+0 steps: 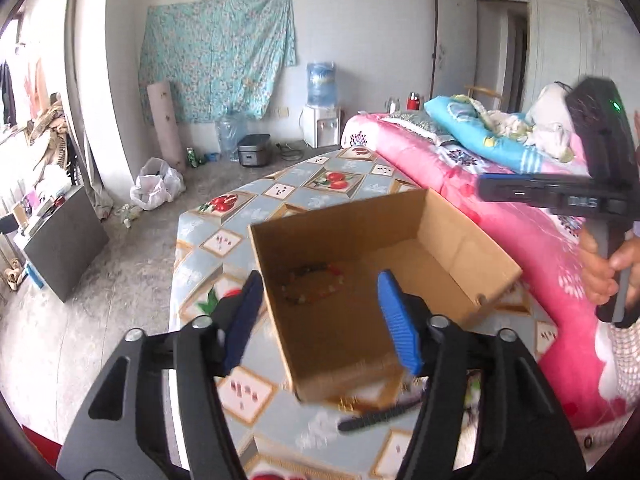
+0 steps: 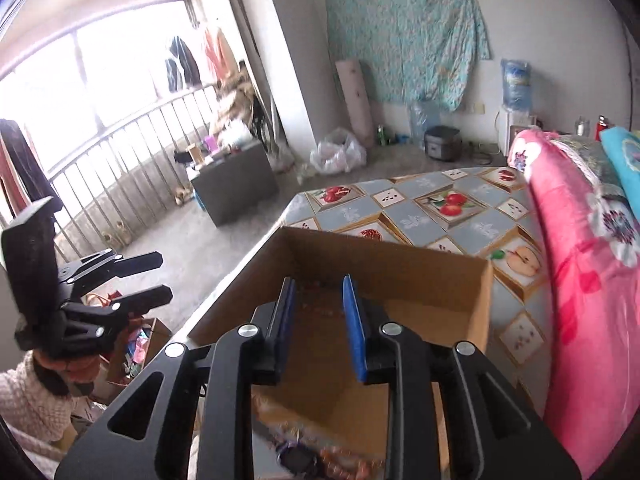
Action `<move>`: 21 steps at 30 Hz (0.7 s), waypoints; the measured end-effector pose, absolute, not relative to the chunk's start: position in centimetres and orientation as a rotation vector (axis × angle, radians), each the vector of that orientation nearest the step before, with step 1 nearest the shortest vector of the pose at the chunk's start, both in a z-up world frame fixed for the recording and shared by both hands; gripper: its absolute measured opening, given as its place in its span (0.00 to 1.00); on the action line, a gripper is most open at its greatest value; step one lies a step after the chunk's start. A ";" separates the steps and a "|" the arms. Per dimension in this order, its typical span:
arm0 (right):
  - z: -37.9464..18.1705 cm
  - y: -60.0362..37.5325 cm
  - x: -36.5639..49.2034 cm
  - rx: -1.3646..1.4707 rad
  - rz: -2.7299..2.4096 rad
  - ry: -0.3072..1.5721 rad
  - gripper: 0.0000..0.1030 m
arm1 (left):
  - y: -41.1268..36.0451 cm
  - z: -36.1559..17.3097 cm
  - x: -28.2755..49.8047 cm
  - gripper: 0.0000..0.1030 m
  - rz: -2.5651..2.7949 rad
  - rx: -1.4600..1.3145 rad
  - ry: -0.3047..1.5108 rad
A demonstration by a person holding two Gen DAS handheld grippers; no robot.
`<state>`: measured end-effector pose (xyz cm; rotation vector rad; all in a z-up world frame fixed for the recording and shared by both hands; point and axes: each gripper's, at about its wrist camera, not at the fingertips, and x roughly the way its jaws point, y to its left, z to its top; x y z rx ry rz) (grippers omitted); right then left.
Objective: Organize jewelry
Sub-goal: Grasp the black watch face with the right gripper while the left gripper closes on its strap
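- One cardboard box (image 1: 360,280) is sitting open-topped on the bench (image 1: 280,192), which is wearing a fruit-patterned cloth.
- One beaded bracelet (image 1: 314,284) is lying on the floor of the box, towards its left side in the left wrist view; motion blur is softening the beads.
- A few more blurred pieces of jewelry (image 2: 316,460) are lying on the bench just outside the near wall of the box; I cannot count them.
- One dark comb-like strip (image 1: 376,418) is lying on the bench in front of the box.
- The left gripper (image 1: 320,320) is hovering over the near edge of the box, its two blue-padded fingers (image 1: 398,320) standing wide apart and holding nothing.
- The right gripper (image 2: 320,320) is pointing into the box, its two fingers (image 2: 354,324) standing a narrow gap apart with nothing between them.
- Each gripper is also showing in the other's view: the right one at the right edge with a hand (image 1: 604,272) around its handle, the left one at the left edge above a knitted sleeve (image 2: 28,400).
- One pink flowered quilt (image 1: 500,208) is lying beside the bench on the right.
- One water dispenser (image 1: 320,116) is standing by the far wall.
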<state>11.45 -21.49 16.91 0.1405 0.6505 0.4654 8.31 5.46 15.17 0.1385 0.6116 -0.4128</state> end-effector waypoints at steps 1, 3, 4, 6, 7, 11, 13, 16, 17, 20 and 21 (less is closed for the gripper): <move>16.3 -22.0 10.1 0.159 0.462 0.649 0.26 | 5.7 14.5 7.6 0.61 -0.413 0.127 0.619; 13.9 -22.8 7.6 0.206 0.445 0.671 0.26 | 6.2 12.4 6.1 0.61 -0.411 0.091 0.650; 12.7 -22.9 7.0 0.223 0.437 0.685 0.26 | 6.4 11.1 5.5 0.61 -0.418 0.064 0.674; 9.6 -22.7 6.2 0.269 0.434 0.739 0.26 | 6.4 8.3 4.9 0.61 -0.435 0.011 0.736; 7.7 -22.1 5.9 0.281 0.431 0.776 0.26 | 6.3 6.9 4.7 0.61 -0.440 -0.008 0.767; 2.4 -19.6 5.9 0.287 0.423 0.874 0.26 | 5.9 2.0 4.8 0.61 -0.441 -0.067 0.857; 1.0 -18.7 6.2 0.268 0.406 0.903 0.26 | 5.7 0.3 5.1 0.61 -0.449 -0.092 0.896; -0.3 -17.5 6.6 0.222 0.390 0.917 0.26 | 5.4 -1.4 5.8 0.61 -0.448 -0.105 0.941; -0.6 -17.3 6.7 0.224 0.393 0.923 0.26 | 5.3 -1.9 5.9 0.61 -0.451 -0.103 0.946; -0.8 -16.7 6.7 0.185 0.373 0.917 0.26 | 5.1 -3.1 6.4 0.61 -0.437 -0.116 0.976; -0.8 -16.5 6.7 0.169 0.367 0.913 0.26 | 5.1 -3.1 6.5 0.61 -0.435 -0.123 0.969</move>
